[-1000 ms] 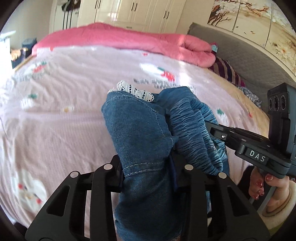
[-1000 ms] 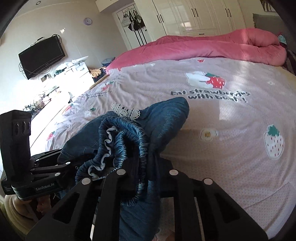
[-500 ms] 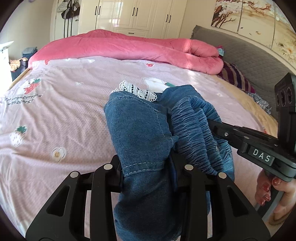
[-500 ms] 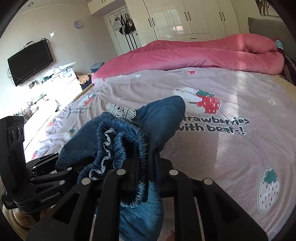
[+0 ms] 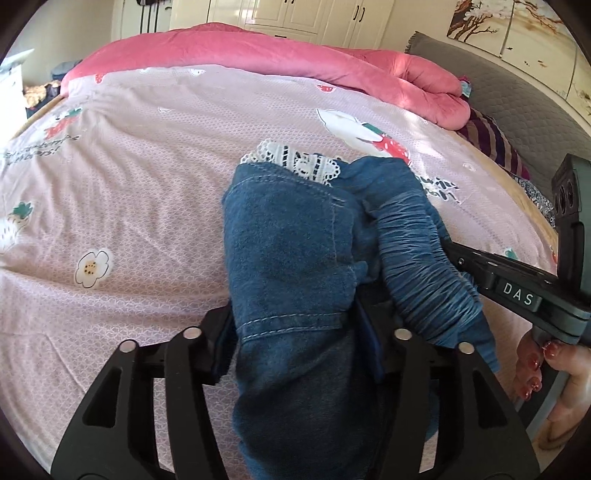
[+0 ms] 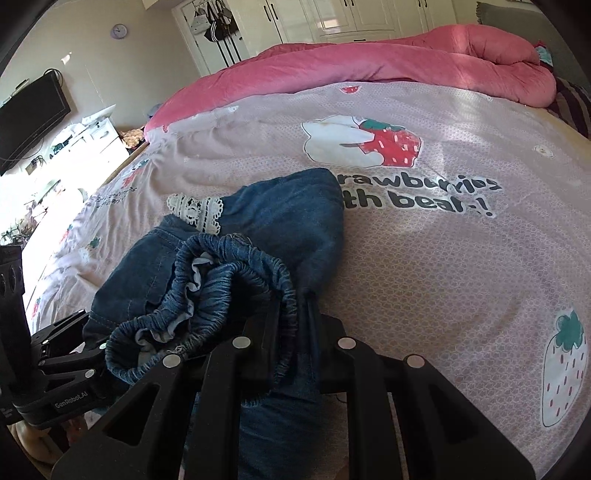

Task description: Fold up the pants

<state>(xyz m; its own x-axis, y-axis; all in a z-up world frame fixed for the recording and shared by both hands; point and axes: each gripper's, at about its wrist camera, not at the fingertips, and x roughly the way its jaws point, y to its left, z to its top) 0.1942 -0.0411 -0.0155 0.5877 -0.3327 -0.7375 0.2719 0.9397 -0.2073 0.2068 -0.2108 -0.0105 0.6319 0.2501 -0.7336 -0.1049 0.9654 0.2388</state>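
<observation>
Both views have swung across the bed since a second ago: the strawberry-and-bear print that sat far off now lies close ahead of the tongs, while the denim bundle stays pinched exactly as it was. Biggest thing first, the bed sheet [image 5: 155, 206], pale pink with strawberries and flowers, spreads out ahead of and beneath both tools, and the rolled pink duvet [image 6: 388, 62] runs along its far edge, well beyond the fingertips. White wardrobe doors [image 6: 354, 18] stand behind that, and a dark television [image 6: 29, 118] hangs far off to the left of the right tool. Now the pants [image 5: 295, 266], blue denim, bunched up and carried above the sheet between the two tools, fabric hanging down past the fingers toward the cameras. Left gripper [image 5: 295, 332] is clamped on a stitched denim panel, jaws squeezing it from both sides. Right gripper [image 6: 295, 325] is clenched on the gathered elastic waistband [image 6: 229, 273], which loops over just left of its fingers. Smallest detail, a strip of white lace trim [image 5: 295, 162] peeks out at the top of the bundle, just ahead of the left tool's tips.
</observation>
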